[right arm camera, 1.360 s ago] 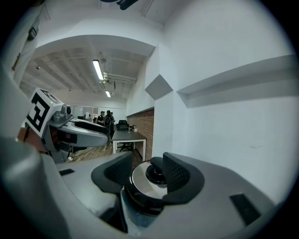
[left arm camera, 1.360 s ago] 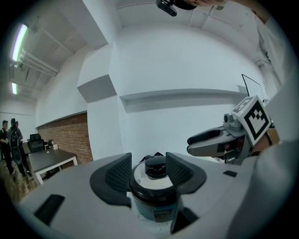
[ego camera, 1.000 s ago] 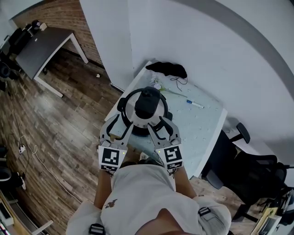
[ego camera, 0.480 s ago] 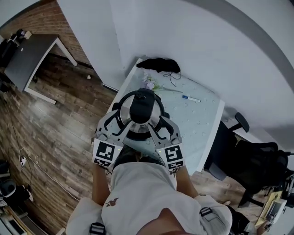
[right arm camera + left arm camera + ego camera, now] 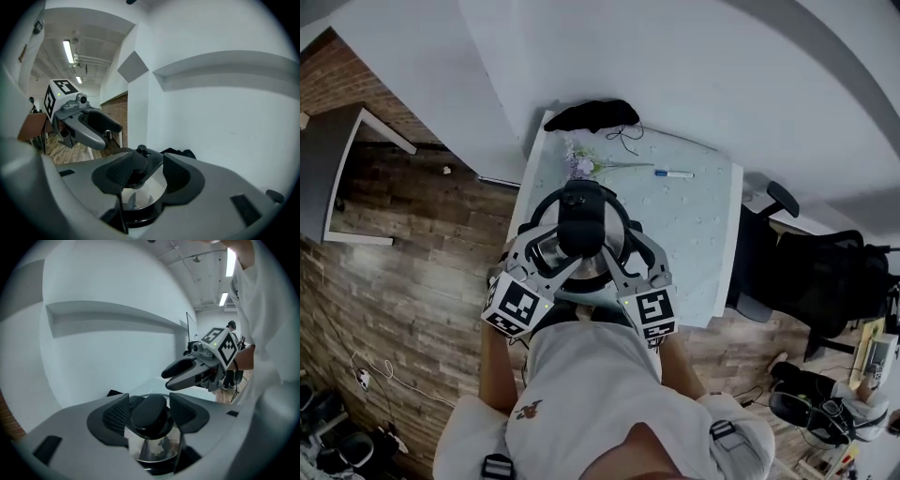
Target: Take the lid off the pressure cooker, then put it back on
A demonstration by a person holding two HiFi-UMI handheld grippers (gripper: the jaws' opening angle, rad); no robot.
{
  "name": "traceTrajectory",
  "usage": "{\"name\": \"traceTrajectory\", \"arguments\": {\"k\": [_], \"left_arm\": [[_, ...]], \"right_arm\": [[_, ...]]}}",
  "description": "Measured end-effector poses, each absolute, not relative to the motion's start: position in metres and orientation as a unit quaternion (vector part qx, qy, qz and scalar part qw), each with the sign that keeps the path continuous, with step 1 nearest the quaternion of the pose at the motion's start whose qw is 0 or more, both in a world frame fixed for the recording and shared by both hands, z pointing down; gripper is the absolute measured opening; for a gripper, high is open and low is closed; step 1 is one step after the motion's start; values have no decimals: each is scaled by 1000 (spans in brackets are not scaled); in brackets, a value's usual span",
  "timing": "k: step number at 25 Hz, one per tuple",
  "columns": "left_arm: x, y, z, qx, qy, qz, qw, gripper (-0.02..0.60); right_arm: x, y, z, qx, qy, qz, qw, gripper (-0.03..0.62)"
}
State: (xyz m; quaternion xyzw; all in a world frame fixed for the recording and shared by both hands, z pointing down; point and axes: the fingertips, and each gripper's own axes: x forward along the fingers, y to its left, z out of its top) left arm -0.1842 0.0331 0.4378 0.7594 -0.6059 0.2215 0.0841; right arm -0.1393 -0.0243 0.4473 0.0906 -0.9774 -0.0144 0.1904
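Note:
The pressure cooker (image 5: 546,246) stands at the near left of the table, its steel lid on, with a black handle (image 5: 581,223) running across the top. My left gripper (image 5: 544,255) reaches in from the near left. Its jaws have just been opening and stand apart around the handle's black knob (image 5: 150,414), pads off it. My right gripper (image 5: 624,253) comes in from the near right, open, with the handle's end (image 5: 139,163) and shiny lid (image 5: 146,193) between its pads. Each gripper shows in the other's view: the right gripper (image 5: 187,373) and the left gripper (image 5: 93,129).
The pale green table (image 5: 698,239) carries a black cloth (image 5: 591,114) and cable at the far edge, a sprig of flowers (image 5: 579,167) and a pen (image 5: 672,173). An office chair (image 5: 797,262) stands to the right. Wooden floor lies to the left.
Both grippers have come down and forward to either side of the cooker's handle. The left gripper's jaws have spread apart. The head view has shifted.

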Motion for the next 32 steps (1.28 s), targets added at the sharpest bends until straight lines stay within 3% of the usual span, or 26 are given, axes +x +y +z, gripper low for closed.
{"name": "traceTrajectory", "arguments": {"k": [11, 18, 32], "left_arm": [[-174, 9, 472, 835, -478, 255, 99, 334], [-170, 0, 491, 860, -412, 280, 108, 345], [-165, -3, 517, 882, -311, 332, 122, 295]], "right_arm": [[-117, -34, 461, 198, -957, 16, 213, 201], [-115, -34, 470, 236, -946, 31, 219, 201], [-109, -39, 471, 315, -921, 45, 224, 184]]}}
